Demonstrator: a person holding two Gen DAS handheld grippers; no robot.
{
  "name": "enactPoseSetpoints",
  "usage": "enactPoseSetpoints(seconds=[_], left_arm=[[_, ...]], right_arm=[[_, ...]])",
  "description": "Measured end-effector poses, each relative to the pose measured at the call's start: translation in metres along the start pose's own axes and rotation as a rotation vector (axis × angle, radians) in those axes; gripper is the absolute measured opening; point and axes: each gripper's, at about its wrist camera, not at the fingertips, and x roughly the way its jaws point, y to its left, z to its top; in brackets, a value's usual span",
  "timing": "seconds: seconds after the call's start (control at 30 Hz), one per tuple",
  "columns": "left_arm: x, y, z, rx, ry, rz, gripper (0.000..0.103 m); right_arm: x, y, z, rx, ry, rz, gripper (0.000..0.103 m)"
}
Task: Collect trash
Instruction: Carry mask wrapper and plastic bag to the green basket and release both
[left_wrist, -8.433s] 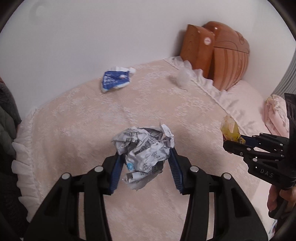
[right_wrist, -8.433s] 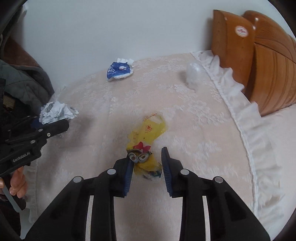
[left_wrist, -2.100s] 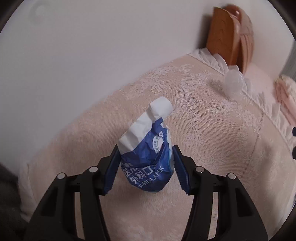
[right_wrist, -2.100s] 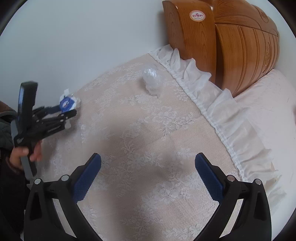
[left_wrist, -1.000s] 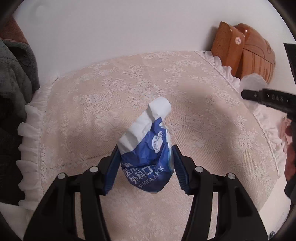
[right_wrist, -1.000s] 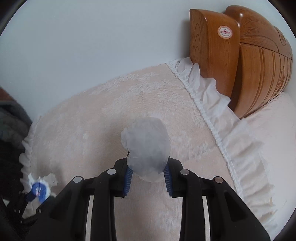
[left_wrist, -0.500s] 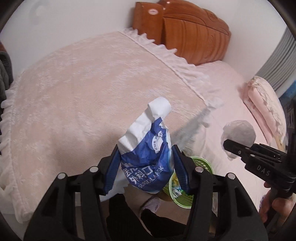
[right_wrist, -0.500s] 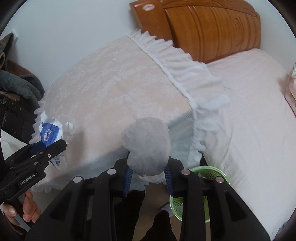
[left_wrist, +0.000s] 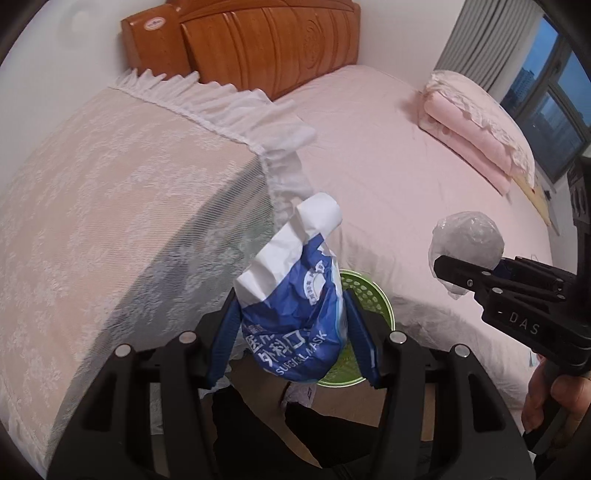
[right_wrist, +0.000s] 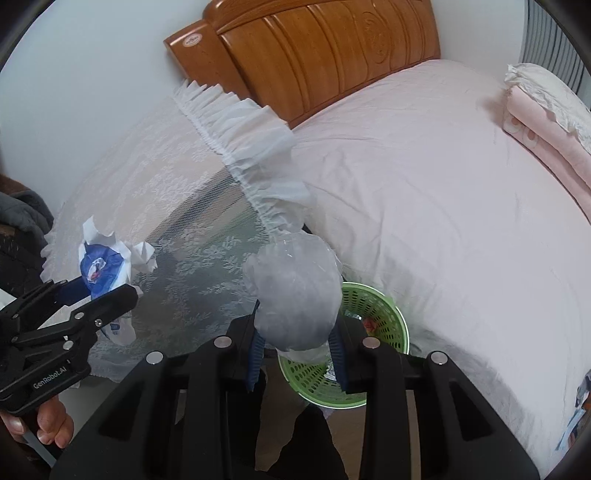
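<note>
My left gripper (left_wrist: 293, 332) clamps a crumpled blue-and-white mask packet (left_wrist: 295, 302) between both pads. My right gripper (right_wrist: 297, 347) clamps a clear plastic wad (right_wrist: 295, 291). Both items hang in the air above a green basket (right_wrist: 391, 317). The basket stands on the floor between the lace-covered table (left_wrist: 110, 206) and the pink bed (right_wrist: 443, 206). It contains some trash.
</note>
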Motion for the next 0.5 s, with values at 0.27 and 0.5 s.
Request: enactPoseSetpoints(seconds=[0.27,0.5], left_arm=[[0.104,-0.044,-0.019,0.101,0.135,-0.120,0.054],[0.167,-0.072,-0.033,0.171,0.219,-0.134,0.054]], right_arm=[[-0.003,-0.044,-0.031,0.094,0.044,-0.087,0.032],[0.000,-0.072,-0.062,0.153,0.083,-0.119,0.032]])
